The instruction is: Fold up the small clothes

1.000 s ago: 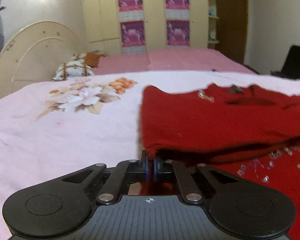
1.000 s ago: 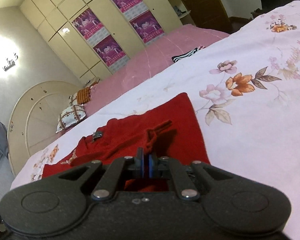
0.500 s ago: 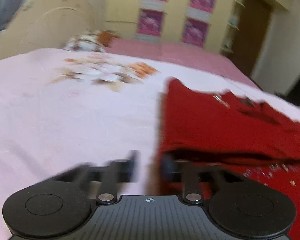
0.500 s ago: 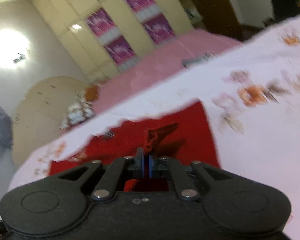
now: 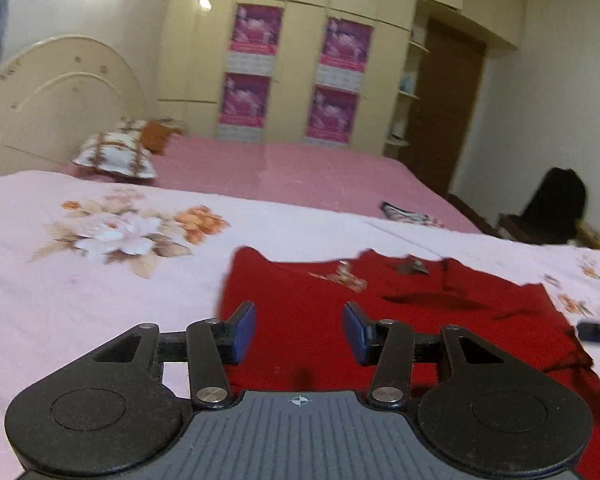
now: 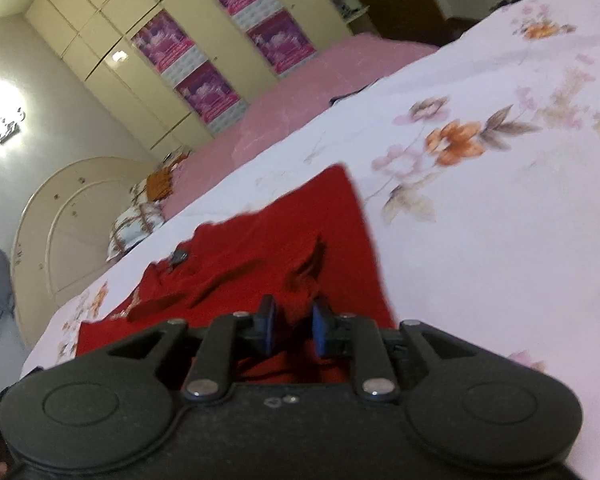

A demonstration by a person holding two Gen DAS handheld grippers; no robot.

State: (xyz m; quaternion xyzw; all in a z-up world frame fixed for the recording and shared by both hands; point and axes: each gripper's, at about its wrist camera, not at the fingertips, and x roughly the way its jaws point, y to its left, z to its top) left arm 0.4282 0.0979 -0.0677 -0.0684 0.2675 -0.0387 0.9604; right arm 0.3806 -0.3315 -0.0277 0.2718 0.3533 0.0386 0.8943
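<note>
Bedroom, wardrobe (image 5: 296,64) at the back, and a wide bed (image 5: 80,288) is carrying the work. The red garment (image 5: 300,300) is lying flat on it, folded over, so it is looking ready for the next crease. Left tool (image 5: 299,330) is gaping wide, empty. Right tool (image 6: 291,328) is sitting partly spread, red cloth bunching between its pads, unpinched.

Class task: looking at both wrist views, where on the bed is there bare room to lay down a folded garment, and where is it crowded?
Bare floral sheet lies left of the red garment, up to the pillow. More lies right of it in the right view, around the orange flower. The garment's middle is crowded, with both grippers over it.
</note>
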